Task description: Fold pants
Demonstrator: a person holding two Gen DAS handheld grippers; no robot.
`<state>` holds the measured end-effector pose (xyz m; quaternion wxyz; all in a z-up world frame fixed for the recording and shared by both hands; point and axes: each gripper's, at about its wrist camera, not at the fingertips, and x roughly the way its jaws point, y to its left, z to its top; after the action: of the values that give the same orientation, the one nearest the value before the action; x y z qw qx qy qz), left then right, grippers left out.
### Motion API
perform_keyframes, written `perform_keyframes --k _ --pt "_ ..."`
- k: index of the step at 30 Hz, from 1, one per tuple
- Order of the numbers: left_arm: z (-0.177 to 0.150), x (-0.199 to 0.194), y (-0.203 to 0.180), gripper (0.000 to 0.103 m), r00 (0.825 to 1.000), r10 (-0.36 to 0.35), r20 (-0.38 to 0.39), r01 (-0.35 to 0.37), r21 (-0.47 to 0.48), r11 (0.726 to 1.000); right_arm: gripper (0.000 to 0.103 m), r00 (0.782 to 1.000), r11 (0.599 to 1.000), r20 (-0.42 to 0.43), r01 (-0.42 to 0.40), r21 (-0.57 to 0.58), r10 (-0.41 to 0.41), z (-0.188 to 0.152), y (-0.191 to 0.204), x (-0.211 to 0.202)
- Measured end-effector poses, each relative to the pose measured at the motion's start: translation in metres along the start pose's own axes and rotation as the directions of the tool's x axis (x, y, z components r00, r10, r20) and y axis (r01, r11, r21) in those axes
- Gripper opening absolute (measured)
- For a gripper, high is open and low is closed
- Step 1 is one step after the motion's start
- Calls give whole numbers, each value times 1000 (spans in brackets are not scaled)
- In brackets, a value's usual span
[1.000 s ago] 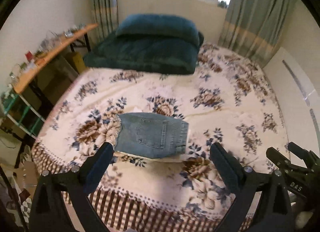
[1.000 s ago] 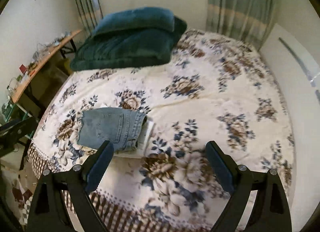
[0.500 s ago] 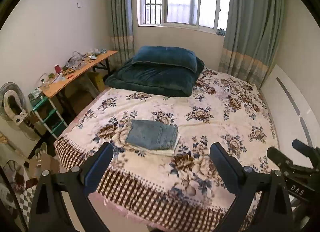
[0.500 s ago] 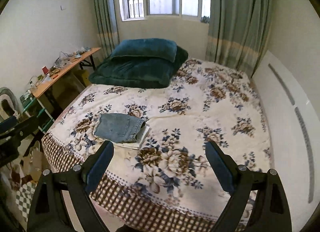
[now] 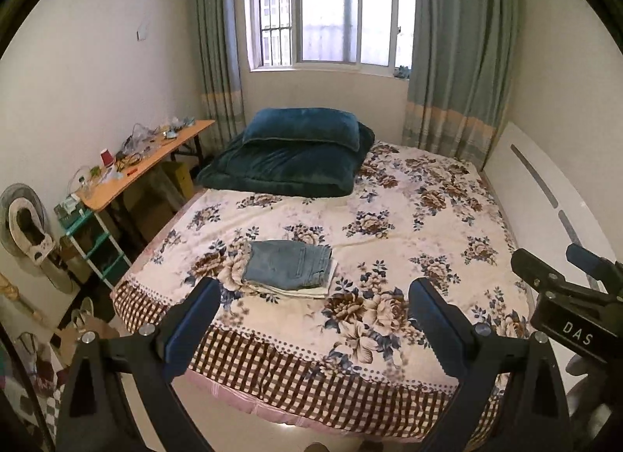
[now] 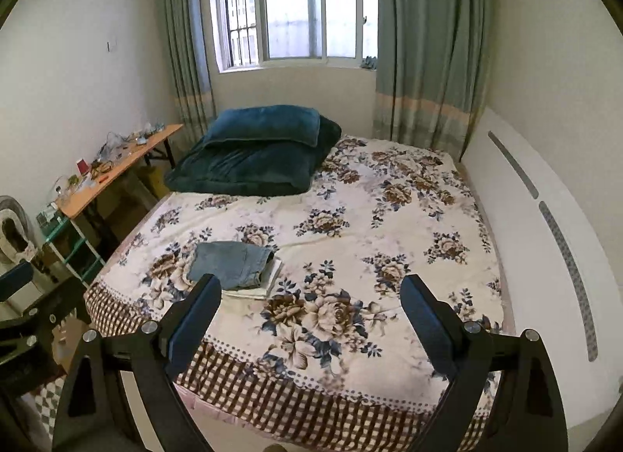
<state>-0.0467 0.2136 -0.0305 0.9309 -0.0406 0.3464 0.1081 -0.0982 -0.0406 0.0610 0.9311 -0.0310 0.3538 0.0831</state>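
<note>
The pants (image 5: 289,265) lie folded into a compact blue denim bundle on the bed (image 5: 389,218), ahead of my left tool (image 5: 309,319) and a little to its left side, well apart from its tips. From my right tool (image 6: 309,315) they sit ahead and off to the left, just past that tool's left finger (image 6: 194,319) in the view. They rest on top of a pale folded cloth (image 5: 311,290), whose edges show under the near and right sides of the denim; stacked that way, the bundle looks like one more piece added to a pile near the front edge of the bed, where it is easy to reach from where I stand.

Both tools are held back off the bed, over the floor at its foot, with their fingers spread wide apart and nothing between them. I judge the folding finished: the bundle is squared, lying flat, and nothing grips it.

Farther ahead of both tools, a dark green pillow (image 5: 303,128) sits on a folded green quilt (image 5: 280,171) at the far end of the bed, under the window (image 5: 331,11). To the left runs a cluttered wooden tabletop (image 5: 148,163) along the wall; to the right stands a white board (image 5: 545,195) beside the bed.
</note>
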Motion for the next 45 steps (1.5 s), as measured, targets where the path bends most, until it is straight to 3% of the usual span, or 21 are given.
perform_keyframes --k 18,45 --pt "-13 -17 13 103 999 36 24 -36 -3 999 95 999 999 -6 -33 14 33 -7 14 -34" --pt "-11 -27 16 103 998 48 40 -48 -14 999 96 999 999 -22 -50 16 50 -1 12 -22"
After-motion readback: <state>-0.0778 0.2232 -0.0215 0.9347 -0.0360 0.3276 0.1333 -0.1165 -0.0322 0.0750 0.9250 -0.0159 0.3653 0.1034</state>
